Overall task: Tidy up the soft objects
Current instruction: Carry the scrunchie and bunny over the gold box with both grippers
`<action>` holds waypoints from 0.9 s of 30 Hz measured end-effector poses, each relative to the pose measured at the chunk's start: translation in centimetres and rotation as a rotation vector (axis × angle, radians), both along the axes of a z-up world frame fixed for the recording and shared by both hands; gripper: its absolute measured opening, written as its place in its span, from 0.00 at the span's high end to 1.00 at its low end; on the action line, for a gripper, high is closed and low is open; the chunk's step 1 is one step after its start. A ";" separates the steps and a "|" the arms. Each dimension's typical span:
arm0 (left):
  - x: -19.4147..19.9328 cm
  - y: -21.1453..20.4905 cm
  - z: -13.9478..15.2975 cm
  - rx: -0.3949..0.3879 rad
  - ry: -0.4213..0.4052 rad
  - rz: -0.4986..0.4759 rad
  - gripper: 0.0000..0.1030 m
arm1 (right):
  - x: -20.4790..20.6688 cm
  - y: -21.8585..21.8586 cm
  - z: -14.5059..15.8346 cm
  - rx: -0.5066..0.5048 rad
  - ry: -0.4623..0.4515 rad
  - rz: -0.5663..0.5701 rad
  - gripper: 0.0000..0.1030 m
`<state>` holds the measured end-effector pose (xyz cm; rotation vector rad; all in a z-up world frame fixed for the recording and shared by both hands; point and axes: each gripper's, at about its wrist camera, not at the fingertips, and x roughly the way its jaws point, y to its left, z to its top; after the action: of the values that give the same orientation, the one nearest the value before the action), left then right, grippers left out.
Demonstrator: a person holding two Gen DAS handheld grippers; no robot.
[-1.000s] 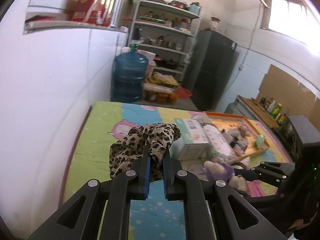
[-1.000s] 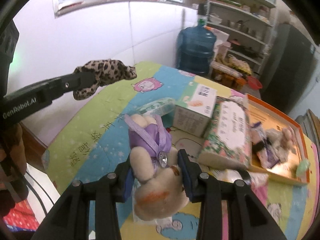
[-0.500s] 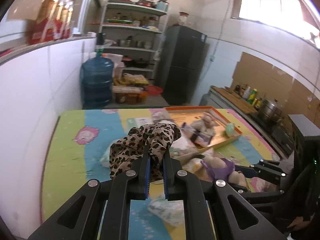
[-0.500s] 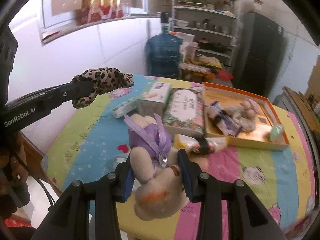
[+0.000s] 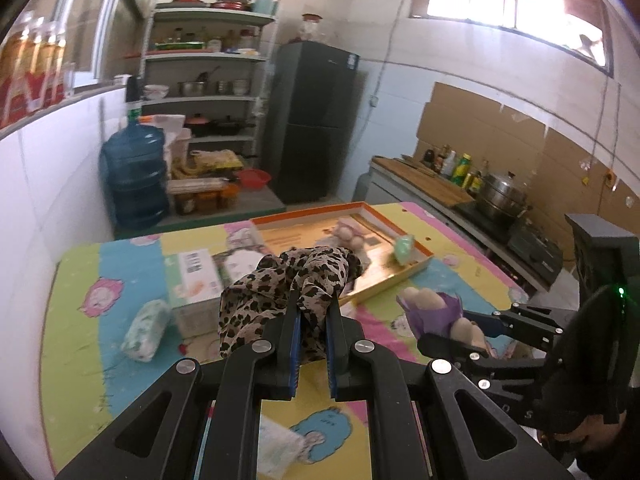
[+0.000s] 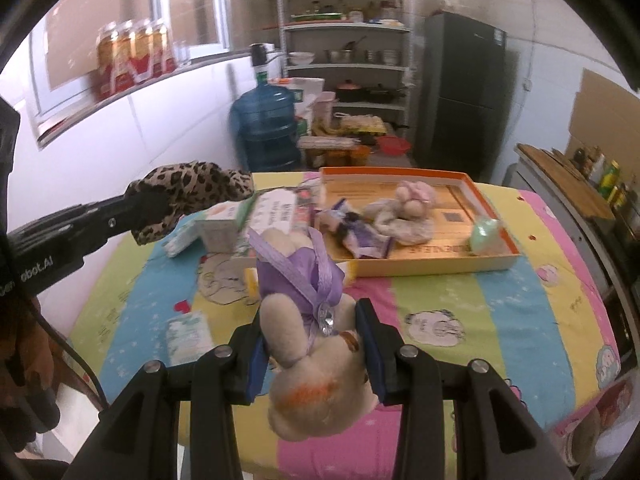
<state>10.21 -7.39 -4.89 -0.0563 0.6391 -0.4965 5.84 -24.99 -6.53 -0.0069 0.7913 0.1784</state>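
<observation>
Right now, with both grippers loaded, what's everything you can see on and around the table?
leopard-print cloth: 1, tan and black, held above table
plush bear: 1, beige, purple dress, held above table
tray: 1, orange-rimmed, table's far side
plush toy: 1, pinkish, in tray
green object: 1, tray's right corner
tissue boxes: 2, beside tray
tissue pack: 1, table's left
water jug: 1, blue, floor
fridge: 1, dark, back wall
left gripper: shut on cloth
right gripper: shut on bear
</observation>
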 end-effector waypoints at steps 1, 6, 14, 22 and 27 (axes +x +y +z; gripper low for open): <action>0.2 -0.6 0.0 0.002 0.001 -0.008 0.91 | 0.1 -0.6 0.0 0.004 -0.001 -0.012 0.60; 1.3 -2.9 -0.1 0.005 0.009 -0.042 0.91 | 0.8 -3.1 0.2 0.005 -0.009 -0.049 0.60; 3.8 -6.9 -0.4 0.006 0.026 -0.069 0.91 | 2.8 -6.4 0.1 0.006 -0.006 -0.076 0.60; 6.3 -10.2 -1.0 0.011 0.044 -0.074 0.91 | 5.2 -9.5 -0.2 0.013 -0.003 -0.080 0.60; 7.8 -11.8 -1.5 0.017 0.058 -0.065 0.91 | 7.1 -11.2 -0.6 0.023 0.001 -0.076 0.60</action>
<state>18.03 -19.22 -6.43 -0.0338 0.7041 -0.5532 12.97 -36.20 -7.11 0.0455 0.7889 0.1154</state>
